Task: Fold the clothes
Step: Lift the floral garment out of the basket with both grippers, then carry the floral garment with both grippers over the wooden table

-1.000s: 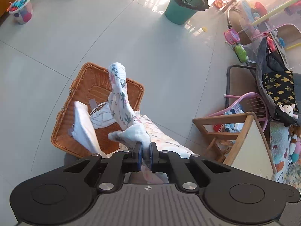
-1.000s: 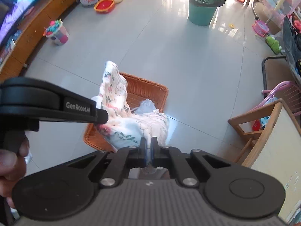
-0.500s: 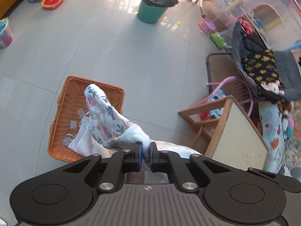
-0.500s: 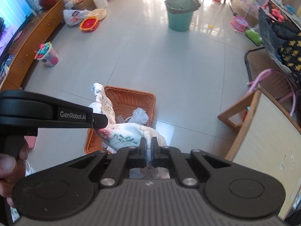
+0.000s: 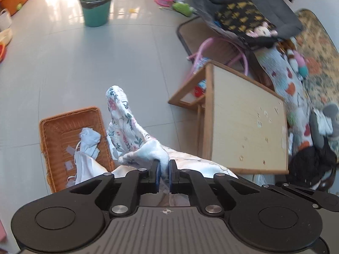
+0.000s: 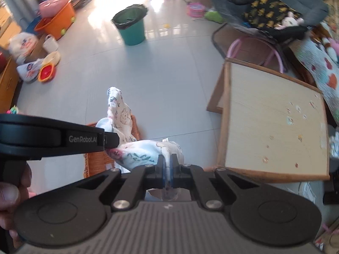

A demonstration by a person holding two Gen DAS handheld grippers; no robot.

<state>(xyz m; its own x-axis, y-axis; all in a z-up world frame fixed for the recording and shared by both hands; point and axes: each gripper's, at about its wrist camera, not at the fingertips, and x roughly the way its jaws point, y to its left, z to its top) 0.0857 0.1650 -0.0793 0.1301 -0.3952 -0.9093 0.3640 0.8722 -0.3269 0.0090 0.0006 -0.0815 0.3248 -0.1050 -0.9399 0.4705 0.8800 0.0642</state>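
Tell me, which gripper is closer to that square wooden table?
Right. The right gripper, shut on the floral cloth, sits beside the light wooden table. The left gripper holds the cloth on the side away from it, over the wicker basket.

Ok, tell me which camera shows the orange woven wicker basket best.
Left wrist view: the orange woven wicker basket shows most of its rim and inside, with pale clothes in it. In the right wrist view the basket is mostly hidden behind the left claw's black body and the floral cloth.
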